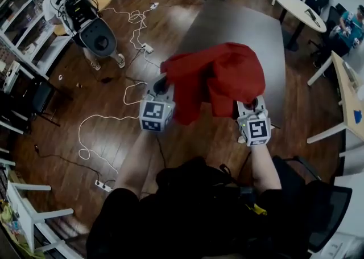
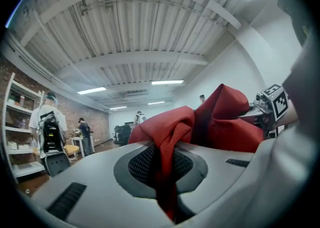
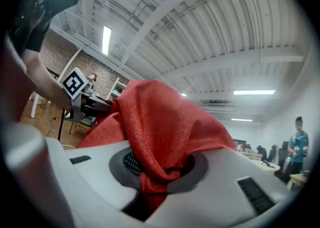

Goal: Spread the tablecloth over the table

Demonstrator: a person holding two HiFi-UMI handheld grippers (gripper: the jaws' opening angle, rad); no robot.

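Observation:
A red tablecloth (image 1: 213, 78) hangs bunched between both grippers above the near end of a long grey table (image 1: 239, 24). My left gripper (image 1: 162, 90) is shut on the cloth's left part; in the left gripper view a fold of the tablecloth (image 2: 167, 142) is pinched between its jaws. My right gripper (image 1: 253, 104) is shut on the right part, and the right gripper view shows the tablecloth (image 3: 160, 137) crumpled between the pads. Both grippers point level, side by side, marker cubes toward me.
A grey robot with a backpack-like body (image 1: 91, 21) stands at the left by white shelves (image 1: 23, 30). White cables and power strips (image 1: 136, 24) lie on the wooden floor. White tables (image 1: 298, 4) and seated people are at the right; a person stands at the far end.

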